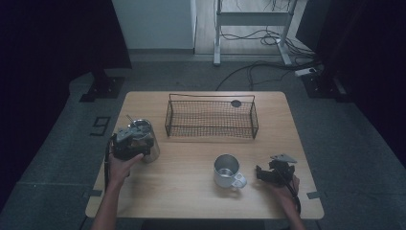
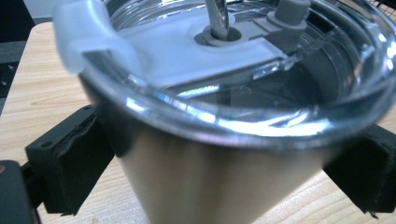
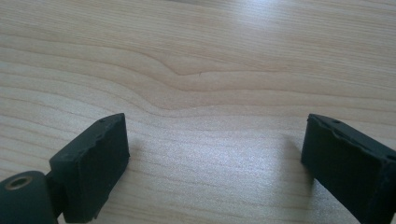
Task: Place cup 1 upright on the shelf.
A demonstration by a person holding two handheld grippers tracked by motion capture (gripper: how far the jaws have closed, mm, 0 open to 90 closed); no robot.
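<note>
Surface: pale wooden table [image 1: 191, 191], visible grain, rectangular, rounded corners. It stands on grey floor in a dim room; black cables [image 1: 258, 67] trail across the floor beyond the far edge, and a white metal frame [image 1: 249, 21] stands behind them.

Count: two grippers, one tumbler, one mug, one basket.

Left gripper [image 1: 128, 143]: jaws clamped on either side of a steel tumbler [image 2: 205, 172]. Body smooth, brushed metal, tapering downward. A clear plastic lid [image 2: 196, 51] sits above the jaws, with a metal straw [image 2: 217, 16] through it.

Between the two grippers, well beyond the fingertips: one rectangular dark wire-mesh basket [image 1: 210, 119].

Steel mug [image 1: 227, 170]: cylindrical, looped handle, just beside the right gripper [image 1: 268, 173], outside its jaws.

Right gripper: jaws spread wide, bare wood between them, nothing held.
</note>
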